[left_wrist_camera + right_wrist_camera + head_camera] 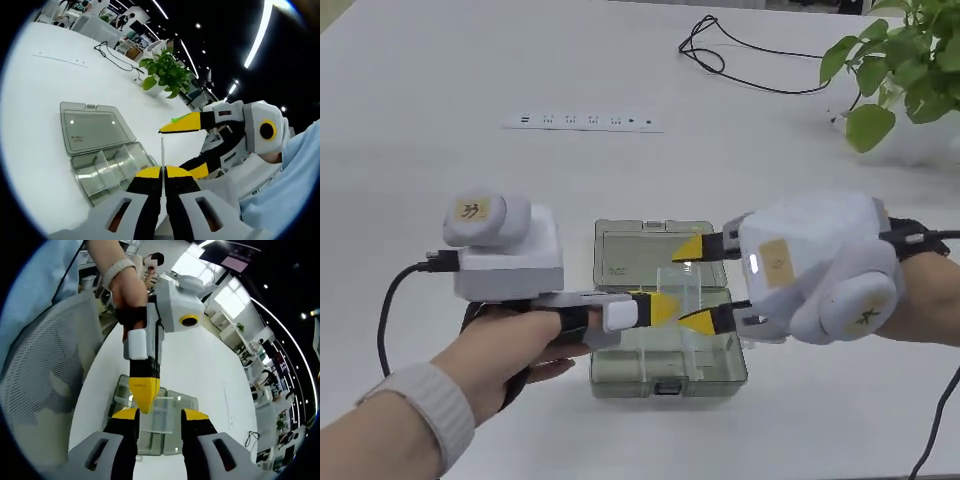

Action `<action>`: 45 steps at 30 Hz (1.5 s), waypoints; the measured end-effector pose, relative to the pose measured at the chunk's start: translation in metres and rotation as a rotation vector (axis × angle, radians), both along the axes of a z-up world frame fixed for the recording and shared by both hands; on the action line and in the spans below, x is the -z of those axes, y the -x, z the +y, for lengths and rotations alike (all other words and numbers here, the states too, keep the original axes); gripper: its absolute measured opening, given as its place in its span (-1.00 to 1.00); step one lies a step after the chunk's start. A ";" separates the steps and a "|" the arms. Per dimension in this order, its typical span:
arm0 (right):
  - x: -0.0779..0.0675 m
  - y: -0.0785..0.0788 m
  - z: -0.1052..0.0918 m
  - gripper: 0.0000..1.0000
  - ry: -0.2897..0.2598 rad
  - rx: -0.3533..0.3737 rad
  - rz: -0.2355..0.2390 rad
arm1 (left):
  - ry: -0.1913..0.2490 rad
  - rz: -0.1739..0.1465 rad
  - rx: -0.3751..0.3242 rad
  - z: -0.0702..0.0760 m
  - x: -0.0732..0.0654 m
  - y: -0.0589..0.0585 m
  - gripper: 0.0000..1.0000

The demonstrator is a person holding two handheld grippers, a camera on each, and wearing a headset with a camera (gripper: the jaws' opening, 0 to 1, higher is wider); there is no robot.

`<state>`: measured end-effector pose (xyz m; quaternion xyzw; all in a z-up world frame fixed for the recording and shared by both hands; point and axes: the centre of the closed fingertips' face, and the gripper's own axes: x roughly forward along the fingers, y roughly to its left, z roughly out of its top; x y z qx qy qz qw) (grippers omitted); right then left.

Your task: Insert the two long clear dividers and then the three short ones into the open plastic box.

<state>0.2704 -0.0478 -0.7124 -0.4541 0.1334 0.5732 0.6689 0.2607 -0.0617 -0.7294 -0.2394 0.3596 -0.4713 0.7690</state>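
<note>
The open smoky plastic box (pixel 620 372) lies on the white table, lid flat behind its base, whose clear walls make several compartments (pixel 102 167). My left gripper (pixel 665 308) comes in from the left, shut on a clear divider (pixel 680 280) held upright over the box's base. Seen edge-on, the divider (pixel 162 150) rises from my left gripper (pixel 162 172). My right gripper (pixel 696 284) is open, one yellow finger on each side of the divider, not touching it. In the right gripper view, my right gripper (pixel 157 415) straddles the left gripper's yellow tip (pixel 144 392) above the box (pixel 186 402).
A white power strip (pixel 582 121) lies further back on the table. A black cable (pixel 740 55) and a potted plant (pixel 900 70) are at the back right. A mesh chair (pixel 45 390) stands beside the table.
</note>
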 end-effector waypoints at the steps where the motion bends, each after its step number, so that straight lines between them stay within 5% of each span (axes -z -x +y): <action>1: 0.000 0.001 -0.002 -0.31 -0.011 0.017 0.044 | 0.010 -0.009 0.002 0.000 -0.001 0.000 -1.00; 4: -0.005 0.000 -0.005 -0.35 -0.031 0.021 0.074 | 0.015 -0.047 0.034 0.000 -0.002 0.001 -1.00; 6: -0.010 0.004 -0.006 -0.36 -0.061 0.033 0.150 | 0.005 -0.072 0.059 0.001 -0.002 0.003 -1.00; 9: -0.019 0.002 -0.010 -0.39 -0.078 0.042 0.190 | 0.011 -0.117 0.085 0.001 -0.004 0.007 -1.00; 13: -0.025 0.003 -0.017 -0.53 -0.092 0.055 0.303 | -0.007 -0.225 0.150 0.001 -0.007 0.013 -1.00; 15: -0.025 0.004 -0.020 -0.56 -0.083 0.058 0.362 | 0.004 -0.256 0.164 0.000 -0.010 0.015 -1.00; 19: -0.027 0.012 -0.021 -0.66 -0.063 0.041 0.447 | -0.014 -0.370 0.206 0.000 -0.012 0.016 -1.00; 24: -0.025 0.010 -0.021 -0.69 -0.024 0.013 0.474 | -0.028 -0.438 0.236 0.001 -0.011 0.018 -1.00; 26: -0.023 0.012 -0.021 -0.74 -0.003 0.006 0.512 | -0.040 -0.494 0.258 0.001 -0.013 0.019 -1.00; 28: -0.021 0.019 -0.020 -0.80 0.023 -0.010 0.558 | -0.057 -0.509 0.277 0.001 -0.011 0.022 -1.00; 32: -0.018 0.026 -0.017 -0.82 0.064 -0.034 0.573 | -0.103 -0.555 0.330 -0.001 -0.006 0.029 -1.00; 45: -0.012 0.037 -0.010 -0.93 0.141 -0.092 0.585 | -0.078 -0.571 0.318 -0.001 -0.012 0.027 -1.00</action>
